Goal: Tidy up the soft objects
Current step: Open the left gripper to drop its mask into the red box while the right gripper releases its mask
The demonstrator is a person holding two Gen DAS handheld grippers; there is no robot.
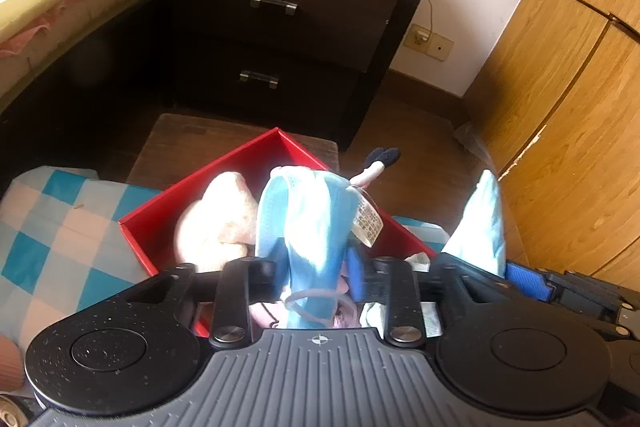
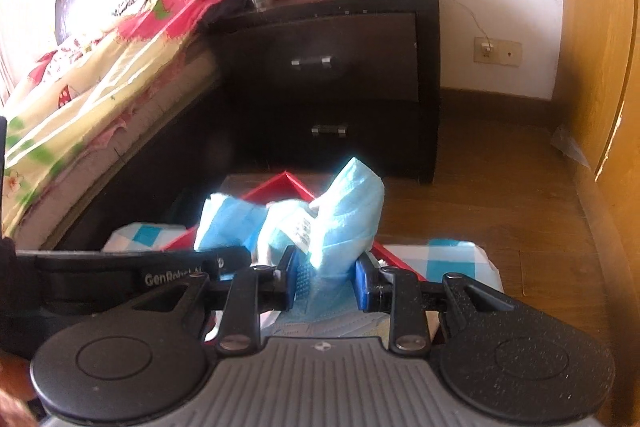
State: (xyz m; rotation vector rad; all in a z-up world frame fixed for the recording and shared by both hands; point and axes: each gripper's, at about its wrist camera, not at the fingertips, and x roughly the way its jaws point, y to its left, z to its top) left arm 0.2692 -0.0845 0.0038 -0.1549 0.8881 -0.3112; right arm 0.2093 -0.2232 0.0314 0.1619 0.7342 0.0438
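Note:
In the left wrist view my left gripper point(image 1: 316, 275) is shut on a light blue cloth point(image 1: 308, 223) with a white tag, held over an open red box point(image 1: 264, 155). A cream plush toy point(image 1: 220, 215) lies in the box, and a small doll's dark feet point(image 1: 384, 157) stick out behind the cloth. In the right wrist view my right gripper point(image 2: 326, 281) is shut on another part of the light blue cloth point(image 2: 344, 211), above the red box point(image 2: 280, 187). The right gripper's blue pad point(image 1: 528, 281) shows at the right of the left wrist view.
The box sits on a blue-and-white checked cushion point(image 1: 48, 227) on a brown stool point(image 1: 192, 139). A dark nightstand point(image 1: 280, 27) stands behind, the bed point(image 2: 80, 87) to the left, a wooden wardrobe point(image 1: 560, 87) to the right. Wood floor point(image 2: 500, 195) lies between.

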